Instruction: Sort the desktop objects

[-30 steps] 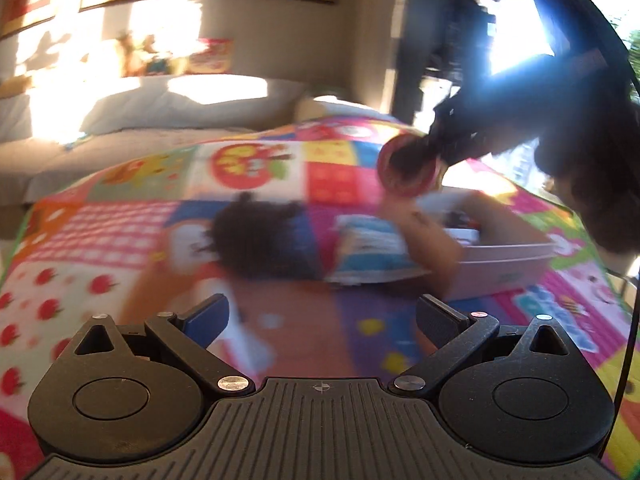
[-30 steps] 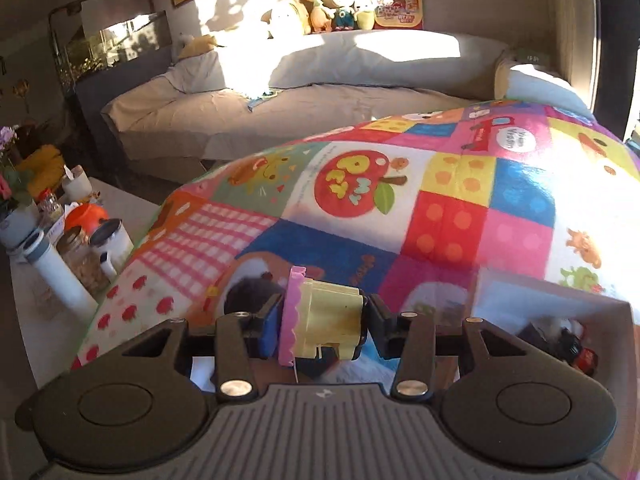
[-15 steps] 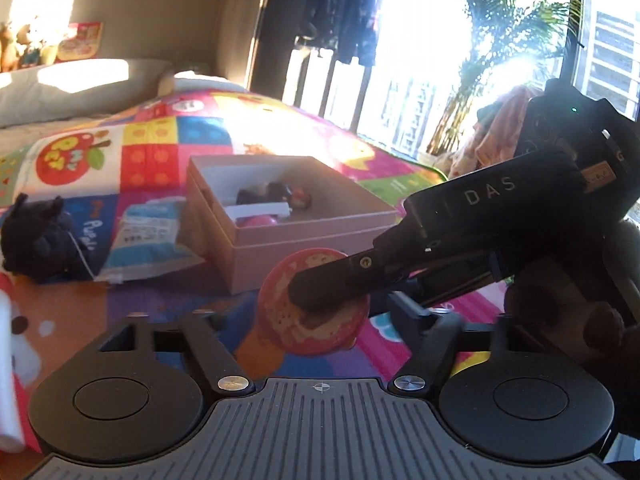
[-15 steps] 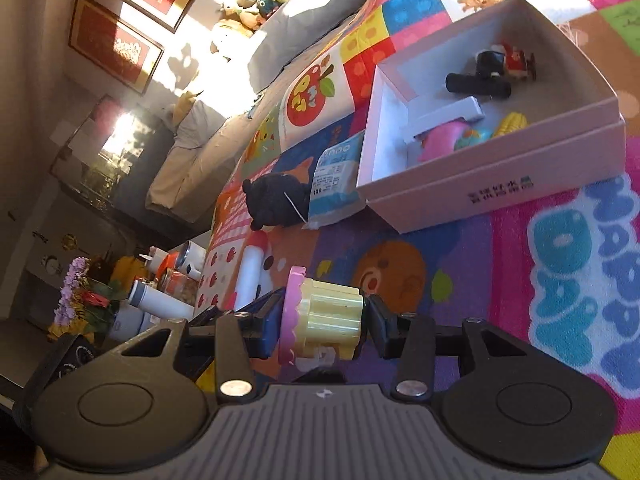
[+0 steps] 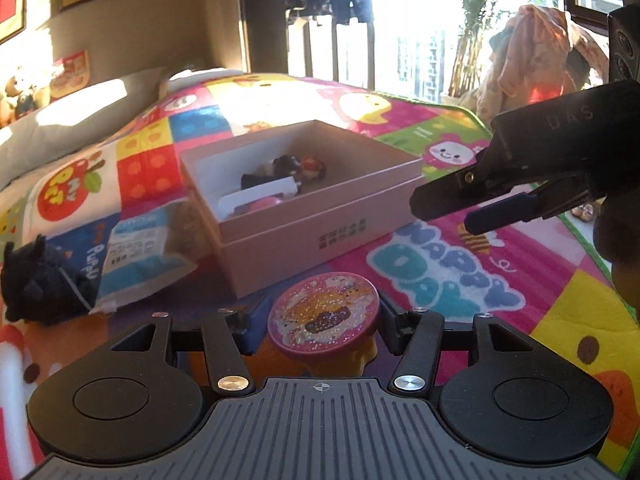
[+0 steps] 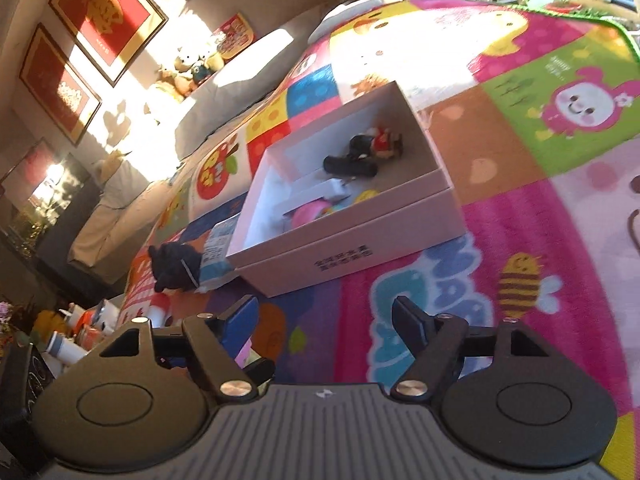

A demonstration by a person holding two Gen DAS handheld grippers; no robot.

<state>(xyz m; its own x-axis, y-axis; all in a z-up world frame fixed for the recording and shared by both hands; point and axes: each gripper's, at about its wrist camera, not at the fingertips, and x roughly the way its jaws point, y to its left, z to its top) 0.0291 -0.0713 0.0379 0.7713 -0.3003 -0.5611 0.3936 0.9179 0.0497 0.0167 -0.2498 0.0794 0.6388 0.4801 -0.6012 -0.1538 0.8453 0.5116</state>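
Left wrist: round glittery toy [image 5: 324,316]

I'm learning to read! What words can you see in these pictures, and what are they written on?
"DAS": on the black body of the right gripper.
"HAPPY DAY": big blue letters on the play mat.
"Purple": white letters on the mat's blue square.
Dark print on the front of the pink box: too small to read.
Label on the blue-and-white packet: too blurred to read.
Gold signs on the red framed pictures: cannot make out.
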